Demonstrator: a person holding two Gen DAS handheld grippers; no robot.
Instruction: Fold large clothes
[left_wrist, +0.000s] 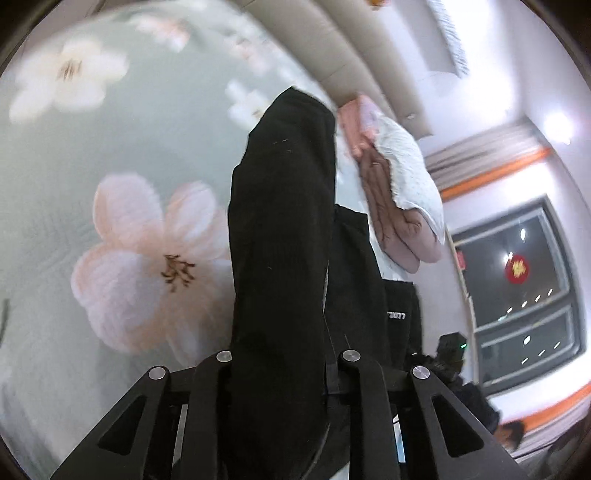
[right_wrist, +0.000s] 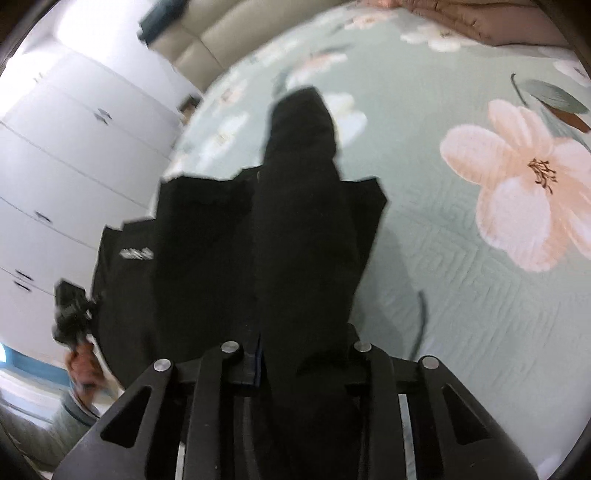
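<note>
A large black garment (left_wrist: 284, 221) hangs in a thick fold out of my left gripper (left_wrist: 284, 373), which is shut on it; the cloth hides the fingertips. Its lower part, with small white lettering (left_wrist: 395, 315), spreads to the right. In the right wrist view the same black garment (right_wrist: 303, 221) runs forward from my right gripper (right_wrist: 303, 362), also shut on it with its tips covered. The garment is lifted above the floral bed cover (right_wrist: 461, 258). Each view shows the other gripper at the garment's far edge: the right one (left_wrist: 448, 354) and the left one (right_wrist: 72, 314), held by a hand (right_wrist: 83, 363).
A pale green bed cover with big pink flowers (left_wrist: 140, 258) fills the area below. A folded pink-brown quilt and a white pillow (left_wrist: 402, 184) lie by the beige headboard (left_wrist: 351, 48). White wardrobe doors (right_wrist: 55, 166) stand beside the bed, and a dark window (left_wrist: 524, 288) is opposite.
</note>
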